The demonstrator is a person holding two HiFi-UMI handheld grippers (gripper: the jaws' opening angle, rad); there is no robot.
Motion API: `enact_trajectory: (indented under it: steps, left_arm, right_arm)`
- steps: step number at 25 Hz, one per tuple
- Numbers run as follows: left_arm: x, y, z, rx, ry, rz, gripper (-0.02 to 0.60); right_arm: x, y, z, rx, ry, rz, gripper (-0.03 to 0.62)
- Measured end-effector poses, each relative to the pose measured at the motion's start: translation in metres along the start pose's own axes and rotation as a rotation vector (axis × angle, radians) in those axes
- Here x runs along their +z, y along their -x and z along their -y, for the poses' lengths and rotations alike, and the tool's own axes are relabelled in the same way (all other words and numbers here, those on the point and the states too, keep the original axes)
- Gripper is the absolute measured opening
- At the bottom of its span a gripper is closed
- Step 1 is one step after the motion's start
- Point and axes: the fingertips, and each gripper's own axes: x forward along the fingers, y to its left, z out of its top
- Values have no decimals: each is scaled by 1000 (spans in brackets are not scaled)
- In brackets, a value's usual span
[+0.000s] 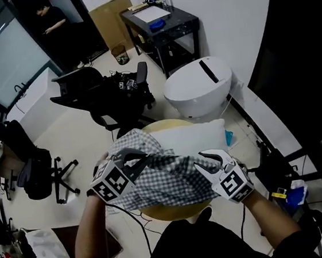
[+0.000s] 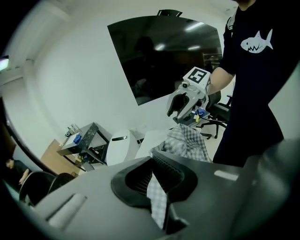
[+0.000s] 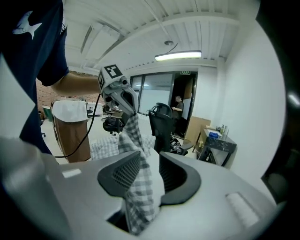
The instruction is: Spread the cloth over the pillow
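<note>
Now the round, pale wooden table carries the plump white pillow on its far half. The grey-and-white checked cloth hangs bunched over the pillow's near edge, sagging between the two tools; whether it touches the pillow cannot be told. The left gripper has its jaws pressed together on a thin edge of the fabric. The right gripper is clamped on a thicker gathered fold, so its jaws stand wider.

To do this step well, the hands probably need to draw apart to left and right until the slack goes. They should then carry the taut cloth past the pillow's far edge before lowering it. Releasing early would likely leave a heap, so both grips seem best kept until the fabric lies flat.
</note>
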Motion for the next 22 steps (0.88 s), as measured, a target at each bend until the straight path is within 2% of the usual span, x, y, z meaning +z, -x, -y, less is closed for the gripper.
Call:
enact_trajectory:
  steps: [6,11,17,22]
  left_arm:
    - [-51,21,41,-18,73,58,0]
    - [-89,13,80,-73,92,87,0]
    - [-117,4,113,-126,115,133,6]
    - [-123,3,113,-82,79,174,11]
  right_arm:
    - [11,-24,-33,63,12,-27,138]
    - [27,-52,-76,153,59,-66,138]
    - [19,-87,-129,234,141,-146,138]
    - [24,-104,-173,312,214,-170,138]
